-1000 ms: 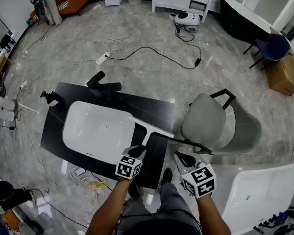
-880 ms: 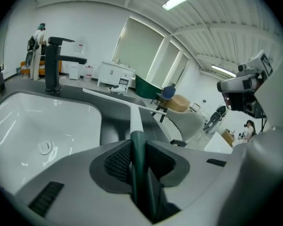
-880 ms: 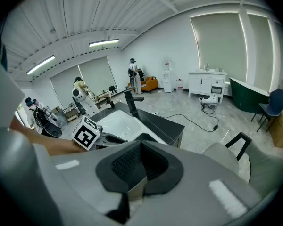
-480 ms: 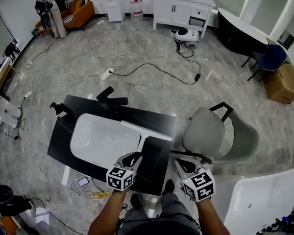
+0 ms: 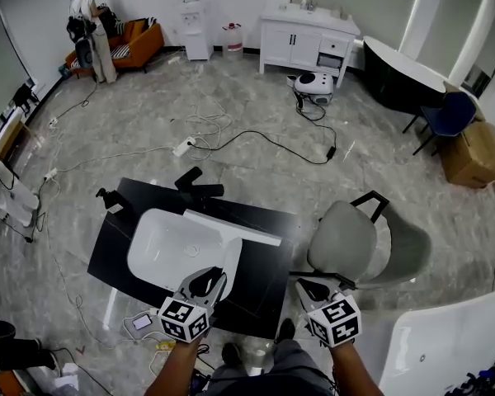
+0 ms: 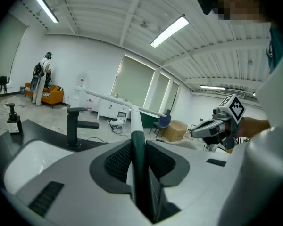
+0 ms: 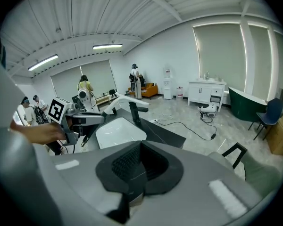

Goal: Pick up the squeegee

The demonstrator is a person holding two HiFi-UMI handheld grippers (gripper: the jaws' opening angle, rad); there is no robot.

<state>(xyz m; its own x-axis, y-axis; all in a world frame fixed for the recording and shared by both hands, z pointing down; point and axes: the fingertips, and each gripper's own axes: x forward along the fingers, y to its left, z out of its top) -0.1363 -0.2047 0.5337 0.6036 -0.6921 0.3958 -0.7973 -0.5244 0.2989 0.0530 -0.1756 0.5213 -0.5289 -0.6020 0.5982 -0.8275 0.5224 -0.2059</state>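
Squeegee [image 5: 231, 228] is hanging over the sink [image 5: 161, 250], its handle clamped in the left gripper [image 5: 208, 280] at its 6 o'clock. Right gripper [image 5: 312, 289] is idling at 3 o'clock, clenched and empty. I'd be lifting straight, blade level, squeezing firmly.

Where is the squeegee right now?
Head view, lower left: the squeegee is clamped in the left gripper, held over the right edge of the white sink.

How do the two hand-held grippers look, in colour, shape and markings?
Both the left gripper and the right gripper have a smooth light grey shell that narrows toward two jaws lined with black ribbed pads. Each carries a white cube printed with black square markers near the hand. No cables show on them; the forearms are bare.
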